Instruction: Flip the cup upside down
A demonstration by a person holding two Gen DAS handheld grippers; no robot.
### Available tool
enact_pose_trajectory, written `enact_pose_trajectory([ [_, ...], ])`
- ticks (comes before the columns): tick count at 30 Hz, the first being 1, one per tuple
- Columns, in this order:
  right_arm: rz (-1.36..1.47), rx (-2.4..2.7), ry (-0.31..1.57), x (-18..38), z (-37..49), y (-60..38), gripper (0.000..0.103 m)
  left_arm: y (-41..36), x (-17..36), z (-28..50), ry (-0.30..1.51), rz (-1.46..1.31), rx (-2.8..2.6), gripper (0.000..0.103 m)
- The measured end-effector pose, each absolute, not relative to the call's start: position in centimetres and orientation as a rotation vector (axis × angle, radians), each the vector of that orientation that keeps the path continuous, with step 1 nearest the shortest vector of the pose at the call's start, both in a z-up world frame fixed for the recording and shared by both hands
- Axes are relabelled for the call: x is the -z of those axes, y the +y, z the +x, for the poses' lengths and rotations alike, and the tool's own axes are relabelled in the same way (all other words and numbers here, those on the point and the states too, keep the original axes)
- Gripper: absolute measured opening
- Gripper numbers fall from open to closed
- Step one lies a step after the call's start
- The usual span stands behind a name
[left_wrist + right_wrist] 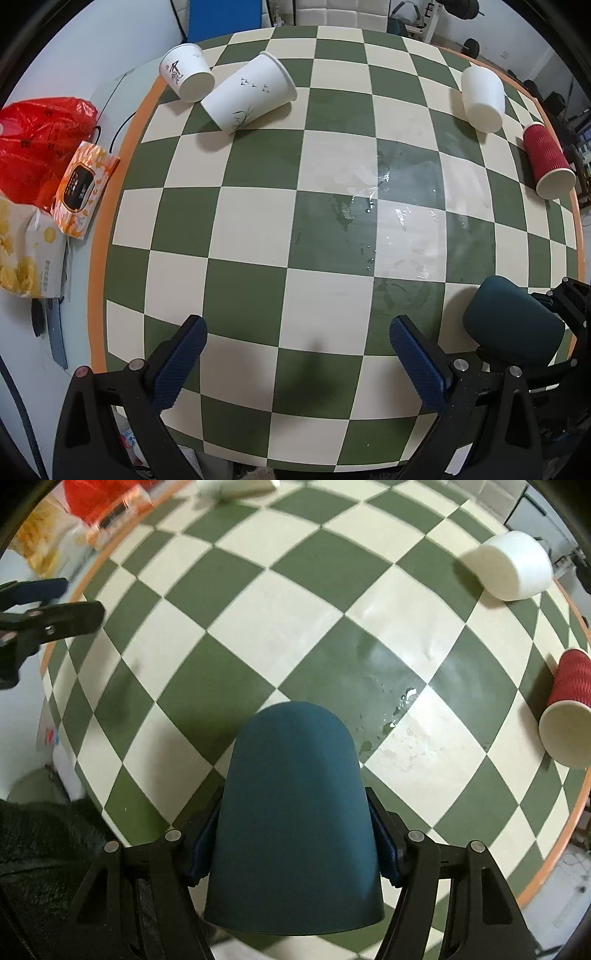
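My right gripper (293,843) is shut on a dark teal cup (295,805), its closed base pointing away from the camera and its rim toward me. The cup is held above the checkered table (258,602). It also shows in the left wrist view (513,325) at the lower right, held by the right gripper (561,332). My left gripper (295,354) is open and empty above the near part of the table (258,221); it appears at the left edge of the right wrist view (51,605).
Two white printed cups (251,92) (186,72) lie at the far left. A plain white cup (482,98) (515,565) and a red ribbed cup (546,160) (569,705) lie at the right. A wet patch (388,206) is mid-table. Red bag (37,140) and tissue packs (83,184) sit left.
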State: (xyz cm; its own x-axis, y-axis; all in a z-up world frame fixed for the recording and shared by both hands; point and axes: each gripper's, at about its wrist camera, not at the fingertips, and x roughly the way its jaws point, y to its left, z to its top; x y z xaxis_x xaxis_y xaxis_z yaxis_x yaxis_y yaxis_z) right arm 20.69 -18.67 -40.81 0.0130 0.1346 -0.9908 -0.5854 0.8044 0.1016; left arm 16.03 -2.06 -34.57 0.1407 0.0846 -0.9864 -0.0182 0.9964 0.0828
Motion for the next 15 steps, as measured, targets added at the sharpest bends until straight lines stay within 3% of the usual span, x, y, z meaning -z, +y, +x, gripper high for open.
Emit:
enact_pose_trajectory([
  [15, -0.358, -0.526, 1.572, 43.2, 18.1, -20.6, 0.072, -4.0, 34.0, 15.1, 1.417, 0.087, -0.035, 0.102],
])
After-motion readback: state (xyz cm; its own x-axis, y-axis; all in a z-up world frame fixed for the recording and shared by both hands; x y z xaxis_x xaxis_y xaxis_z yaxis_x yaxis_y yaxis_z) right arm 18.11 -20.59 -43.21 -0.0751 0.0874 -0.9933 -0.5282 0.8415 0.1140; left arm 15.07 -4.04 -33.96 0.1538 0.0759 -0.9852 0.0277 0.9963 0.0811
